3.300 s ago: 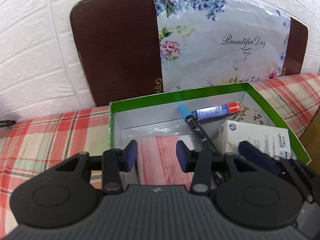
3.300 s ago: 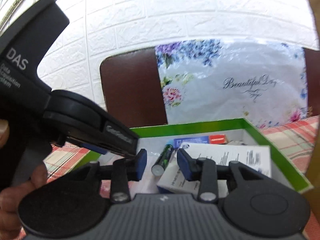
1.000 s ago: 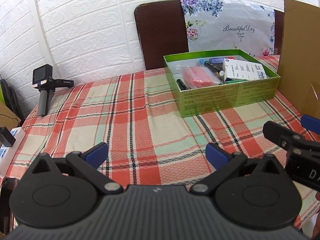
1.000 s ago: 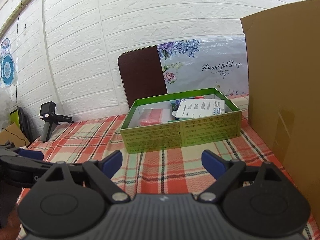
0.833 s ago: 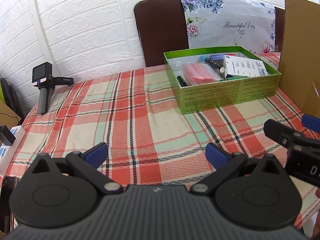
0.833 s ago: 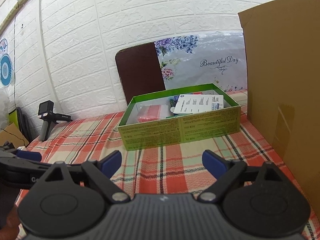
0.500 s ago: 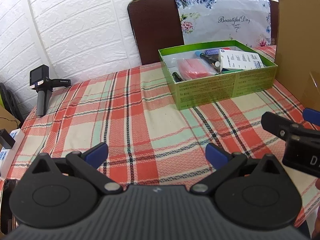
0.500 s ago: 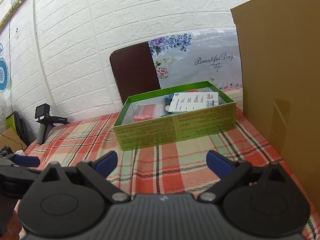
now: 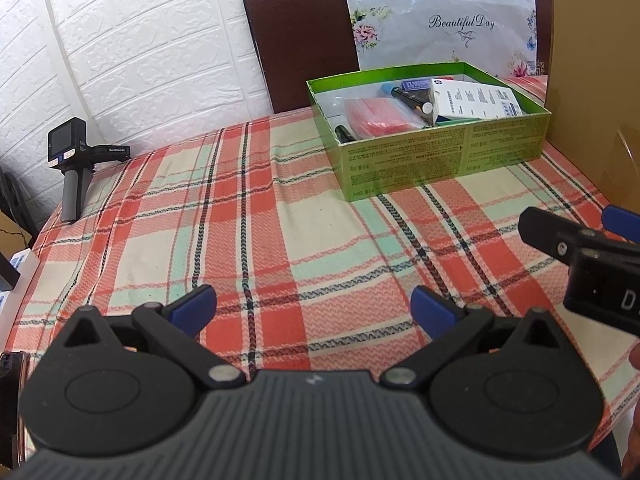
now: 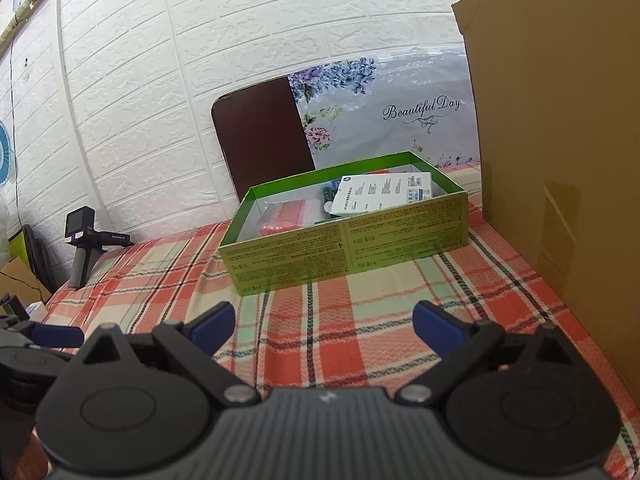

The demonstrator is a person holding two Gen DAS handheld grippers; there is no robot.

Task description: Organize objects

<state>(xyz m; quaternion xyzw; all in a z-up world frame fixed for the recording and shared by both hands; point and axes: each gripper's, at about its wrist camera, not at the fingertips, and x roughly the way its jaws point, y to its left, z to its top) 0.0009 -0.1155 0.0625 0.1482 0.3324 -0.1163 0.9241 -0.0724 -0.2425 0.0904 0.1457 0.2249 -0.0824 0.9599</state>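
A green box [image 9: 444,160] [image 10: 344,252] stands on the plaid tablecloth at the back right. It holds a pink packet [image 9: 378,114], a blue-capped marker [image 9: 404,96], a white carton [image 9: 472,100] [image 10: 384,194] and a green battery [image 10: 327,196]. My left gripper [image 9: 314,308] is open and empty, well in front of the box over the cloth. My right gripper [image 10: 324,324] is open and empty, in front of the box; its fingers [image 9: 560,236] show at the right edge of the left wrist view.
A tall cardboard sheet [image 10: 560,140] stands at the right of the box. A dark chair back with a flowered cover [image 9: 400,28] is behind the table. A black handheld camera [image 9: 74,160] [image 10: 84,244] stands at the far left. The tablecloth [image 9: 260,220] lies between the grippers and the box.
Both grippers have pulled back from inside the box and opened wide. Over the last second they shift only slightly; the box stays where it was.
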